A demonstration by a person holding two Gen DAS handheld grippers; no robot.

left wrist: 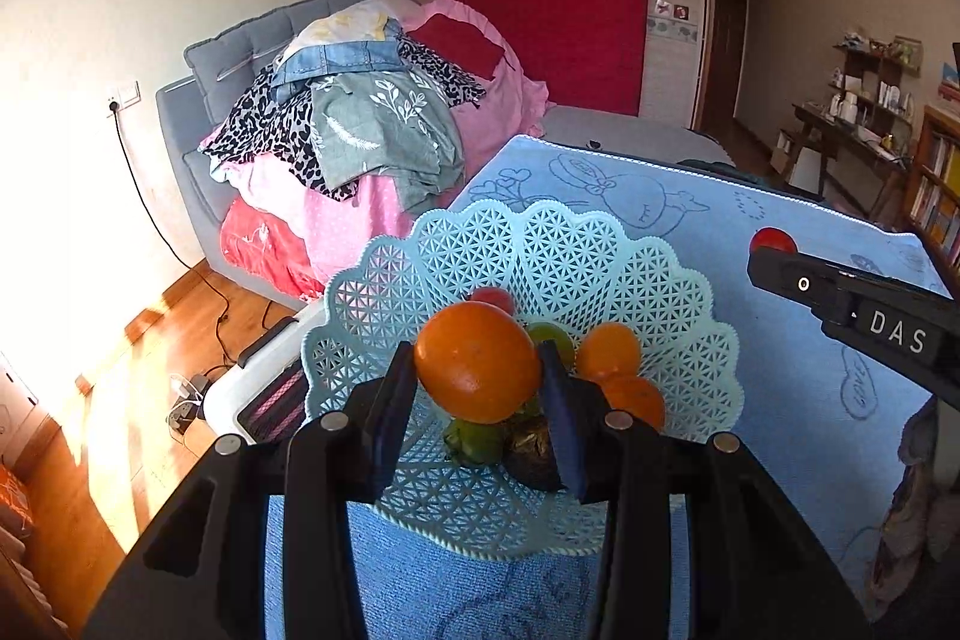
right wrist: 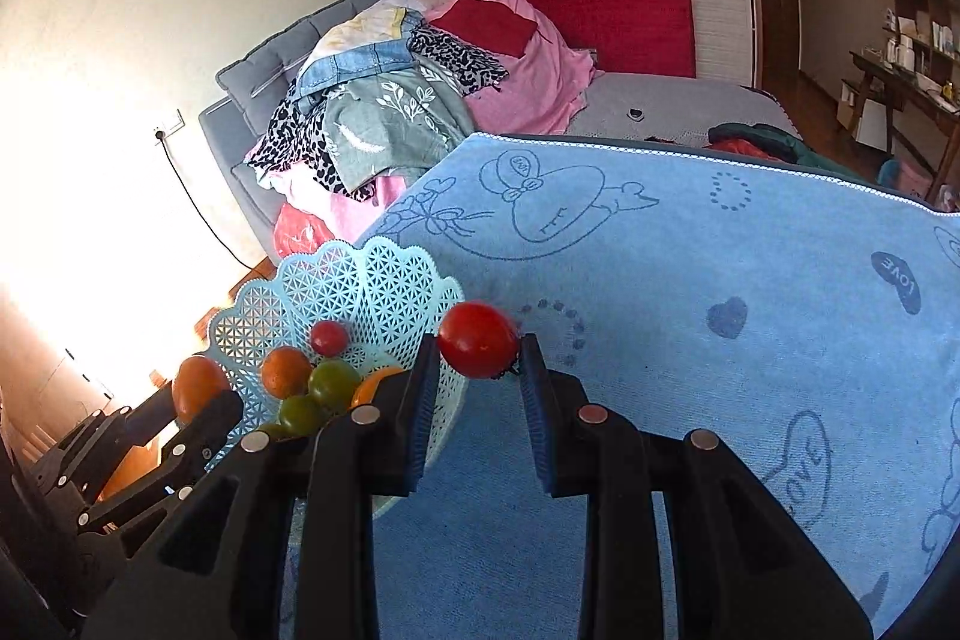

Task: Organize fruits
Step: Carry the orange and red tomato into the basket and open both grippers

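My left gripper is shut on a large orange and holds it above the pale blue lattice basket. In the basket lie smaller oranges, green fruits, a small red tomato and a dark brown fruit. My right gripper is shut on a red tomato, held over the blue towel just right of the basket. In the right wrist view the left gripper holds the orange at the basket's left side.
A blue cartoon-print towel covers the table. Behind it stands a grey bed with a pile of clothes. A white heater sits on the wood floor at the left. Shelves and a desk stand at the far right.
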